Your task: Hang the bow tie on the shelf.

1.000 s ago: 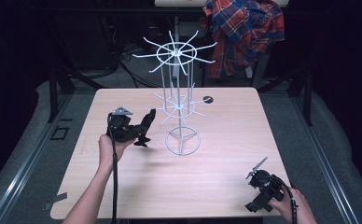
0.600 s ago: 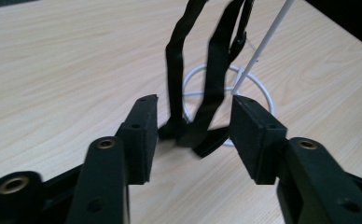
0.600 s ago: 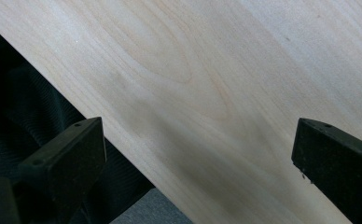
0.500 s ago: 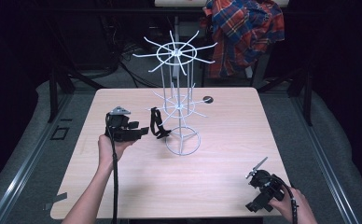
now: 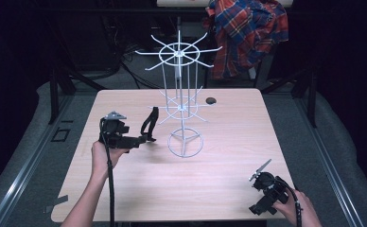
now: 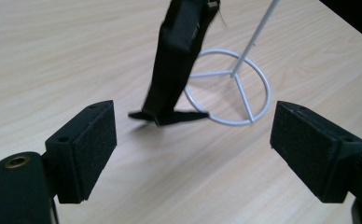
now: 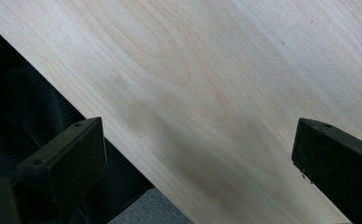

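Observation:
A white wire rack (image 5: 178, 71) with spoked arms stands on a ring base (image 6: 243, 100) at the table's middle. A black strap (image 5: 149, 122) hangs at the left end of one of its lower arms, its bottom end (image 6: 170, 116) down at the tabletop. My left gripper (image 5: 146, 139) sits just left of the strap and points at it. Its jaws have just been opening and now stand wide apart (image 6: 193, 154), with the strap beyond the pads and nothing between them. My right gripper (image 5: 258, 190) rests at the front right corner, open over bare wood (image 7: 193, 158).
A small dark object (image 5: 211, 100) lies on the table (image 5: 219, 189) behind the rack. A plaid shirt (image 5: 248, 28) hangs beyond the far edge. The table's front edge (image 7: 123, 140) runs close by the right gripper, with dark floor below it.
The left gripper carried the strap right to the rack, let go of it and drew back to the left. The strap now hangs there alone. The right gripper has stayed put.

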Demonstrator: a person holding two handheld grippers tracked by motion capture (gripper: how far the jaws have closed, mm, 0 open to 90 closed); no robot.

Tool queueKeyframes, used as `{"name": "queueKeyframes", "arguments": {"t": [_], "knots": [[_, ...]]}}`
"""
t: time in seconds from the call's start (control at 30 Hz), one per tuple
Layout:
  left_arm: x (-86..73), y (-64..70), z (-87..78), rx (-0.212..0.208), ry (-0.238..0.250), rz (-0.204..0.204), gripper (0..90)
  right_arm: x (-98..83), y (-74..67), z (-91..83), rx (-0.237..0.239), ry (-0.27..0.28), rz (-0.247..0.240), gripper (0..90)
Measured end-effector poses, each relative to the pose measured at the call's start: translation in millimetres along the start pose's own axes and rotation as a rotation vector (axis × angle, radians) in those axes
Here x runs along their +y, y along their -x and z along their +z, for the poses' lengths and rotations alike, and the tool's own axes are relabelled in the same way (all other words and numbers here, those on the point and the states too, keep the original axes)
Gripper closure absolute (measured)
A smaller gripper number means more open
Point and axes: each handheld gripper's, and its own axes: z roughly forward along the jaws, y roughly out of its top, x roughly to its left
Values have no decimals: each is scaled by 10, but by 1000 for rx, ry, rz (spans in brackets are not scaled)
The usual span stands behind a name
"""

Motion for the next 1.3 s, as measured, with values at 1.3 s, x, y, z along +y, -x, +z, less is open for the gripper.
{"name": "queueKeyframes", "arguments": {"t": [1.3], "knots": [[-860, 84, -160, 140, -329, 34, 0, 3, 20, -44, -10, 48, 27, 29]]}}
